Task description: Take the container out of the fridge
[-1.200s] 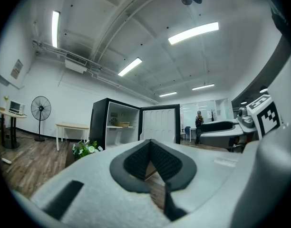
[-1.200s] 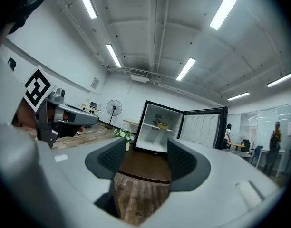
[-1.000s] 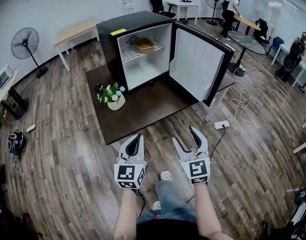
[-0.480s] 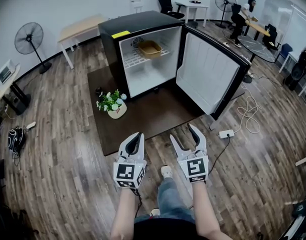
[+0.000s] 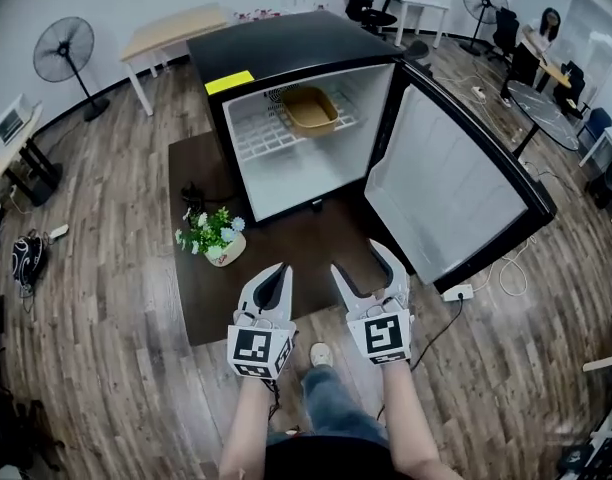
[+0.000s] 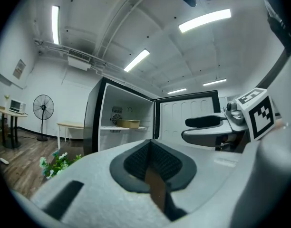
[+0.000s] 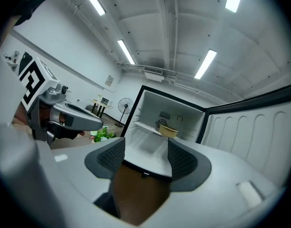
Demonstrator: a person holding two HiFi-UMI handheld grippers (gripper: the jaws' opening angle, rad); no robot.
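Fridge (image 5: 286, 53): door (image 5: 456, 193) stood open.
Container (image 5: 309, 110): on the shelf (image 5: 256, 133) inside, untouched.
Left gripper (image 5: 274, 273): jaws together, empty.
Right gripper (image 5: 360, 261): jaws apart, empty, well short of the fridge.
Left to do: reach, grip, lift out.

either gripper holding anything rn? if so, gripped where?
Nothing is held. The left gripper has its jaws together with nothing between them; the right gripper has its jaws apart and empty. The container sits on the fridge shelf, untouched.

Fridge (image 5: 286, 53) nearer than before
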